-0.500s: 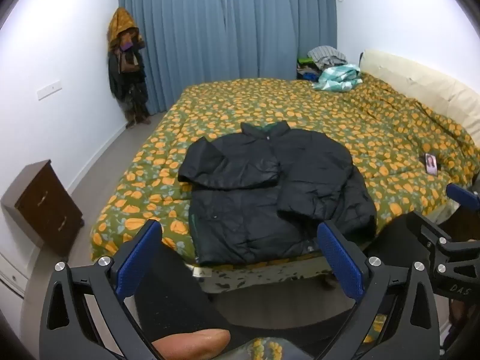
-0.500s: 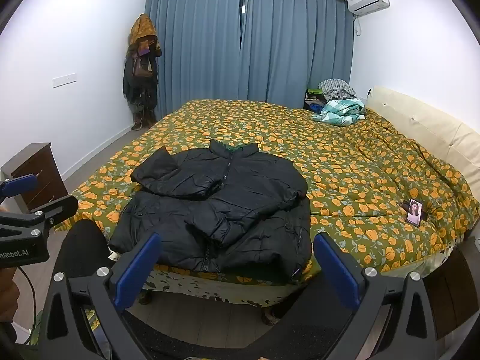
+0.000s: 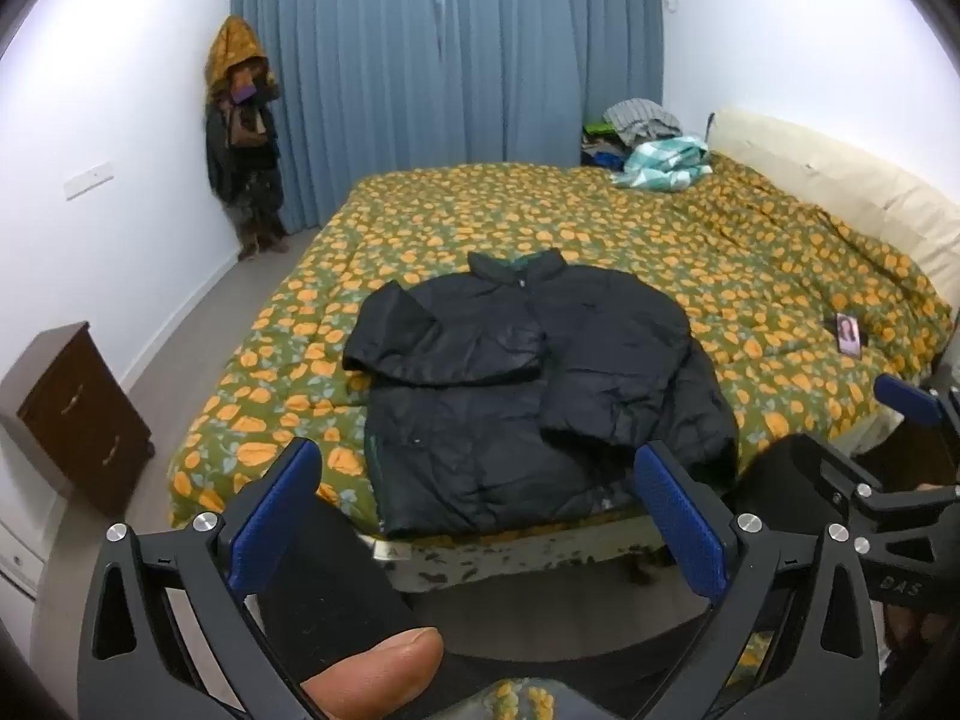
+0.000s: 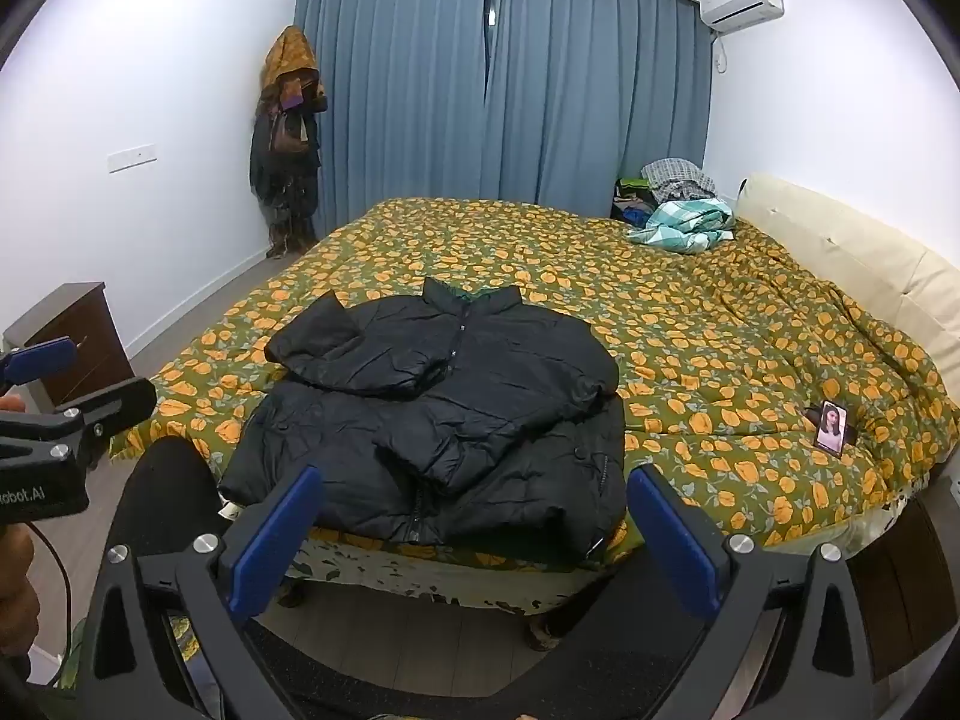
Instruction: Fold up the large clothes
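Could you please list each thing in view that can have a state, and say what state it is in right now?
Black jacket: flat on the bed near its edge, zipped, both sleeves folded across the front.
Left gripper: open, empty, short of the bed.
Right gripper: open, empty, short of the bed.
Curtains: drawn shut.
Phone: screen lit, lying on the quilt.
Checked cloth: crumpled near the headboard.
Nightstand: drawers closed.

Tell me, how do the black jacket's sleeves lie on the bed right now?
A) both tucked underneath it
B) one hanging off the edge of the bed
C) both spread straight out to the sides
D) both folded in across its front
D: on the black jacket, both sleeves cross its chest, above the floral quilt.
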